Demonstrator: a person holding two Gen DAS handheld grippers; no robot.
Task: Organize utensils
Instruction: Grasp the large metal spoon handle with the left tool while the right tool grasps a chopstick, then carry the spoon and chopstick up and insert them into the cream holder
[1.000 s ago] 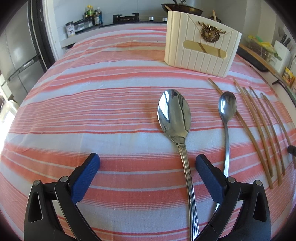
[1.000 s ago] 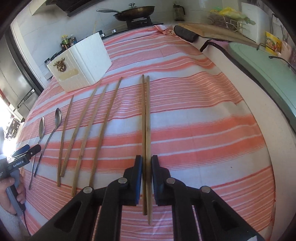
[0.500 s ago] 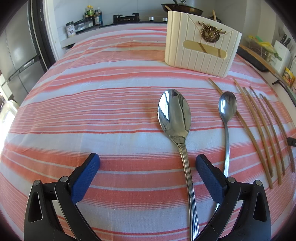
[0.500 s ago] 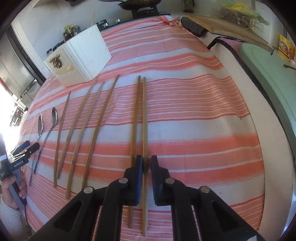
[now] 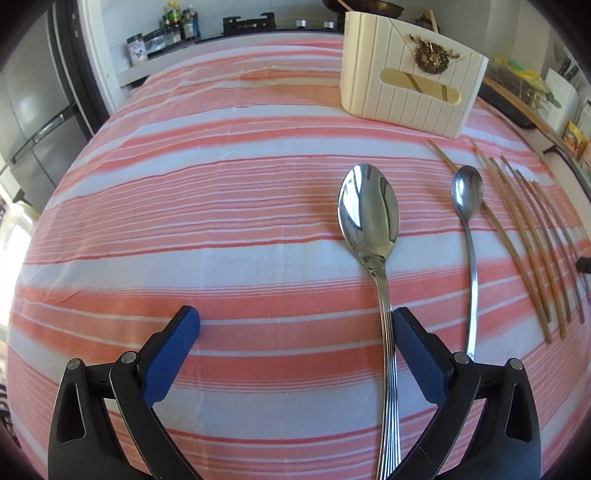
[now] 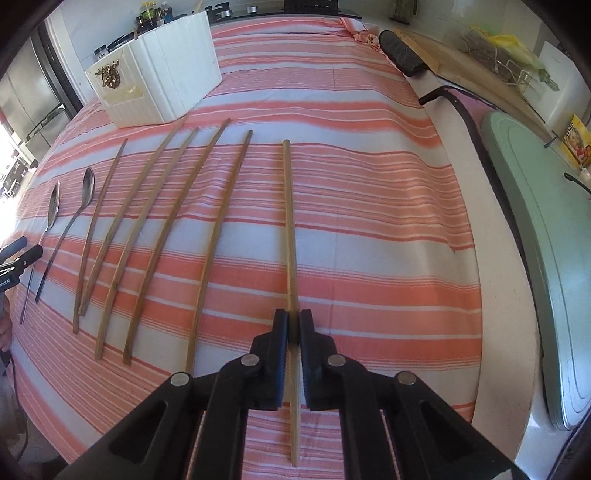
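My right gripper is shut on a bamboo chopstick and holds it just above the striped cloth, pointing away. Several more chopsticks lie in a row to its left, then a small spoon and a large spoon. My left gripper is open, low over the cloth; the large spoon's handle lies just inside its right finger. The small spoon and chopsticks lie to its right. The cream utensil holder stands at the back.
A striped tablecloth covers the table. A stove, a pan and spice jars stand behind it. A green board, a black cable and a cutting board lie off the table's right edge.
My right gripper has lifted one chopstick of the pair and shifted it right; its partner stays on the cloth. The left gripper has not moved.
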